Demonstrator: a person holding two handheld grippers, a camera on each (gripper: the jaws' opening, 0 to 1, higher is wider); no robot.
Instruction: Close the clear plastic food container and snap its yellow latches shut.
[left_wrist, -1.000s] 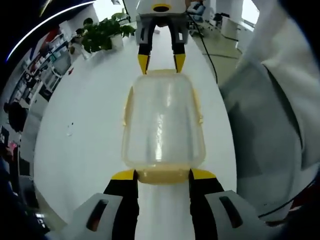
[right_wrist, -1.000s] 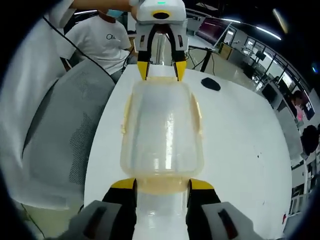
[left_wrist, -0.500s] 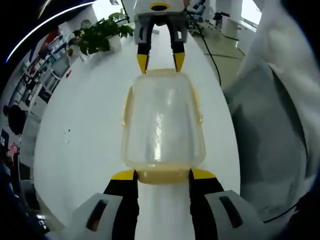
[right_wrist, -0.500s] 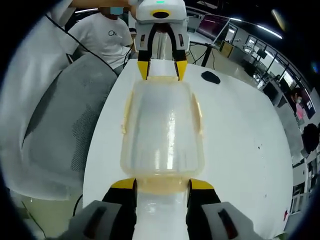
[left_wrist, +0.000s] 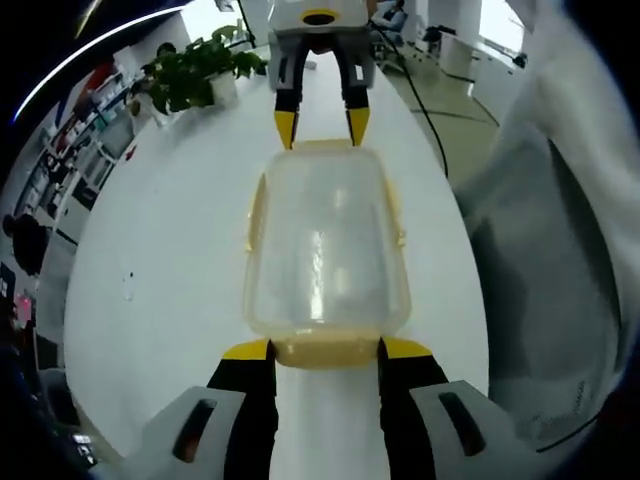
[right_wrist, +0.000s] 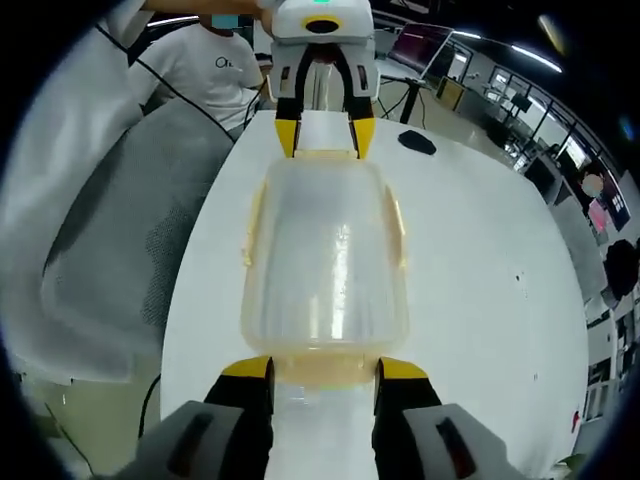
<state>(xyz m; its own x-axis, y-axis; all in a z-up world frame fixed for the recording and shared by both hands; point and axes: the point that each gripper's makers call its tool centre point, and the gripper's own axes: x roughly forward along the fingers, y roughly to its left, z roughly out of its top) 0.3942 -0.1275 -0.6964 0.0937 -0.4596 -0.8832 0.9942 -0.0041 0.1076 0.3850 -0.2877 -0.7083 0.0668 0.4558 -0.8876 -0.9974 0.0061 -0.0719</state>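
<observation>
The clear plastic container (left_wrist: 325, 240) with its lid on lies lengthwise between my two grippers, above the white table. My left gripper (left_wrist: 325, 350) is shut on the yellow end latch (left_wrist: 325, 352) nearest its camera. The right gripper (left_wrist: 322, 128) holds the far end. In the right gripper view the same container (right_wrist: 325, 250) runs away from the camera. There my right gripper (right_wrist: 323, 368) is shut on its near yellow latch (right_wrist: 323, 372), and the left gripper (right_wrist: 323, 138) clamps the opposite end. Yellow side latches (left_wrist: 255, 210) lie along the long edges.
A long white table (left_wrist: 170, 230) lies under the container. A potted plant (left_wrist: 195, 70) stands at its far end. A grey mesh chair (right_wrist: 120, 250) and a person in a white shirt (right_wrist: 215, 75) are beside the table. A small black object (right_wrist: 415, 142) lies on the tabletop.
The background has drifted a little in both views, so the cameras moved. The container sits the same way between the two grippers.
</observation>
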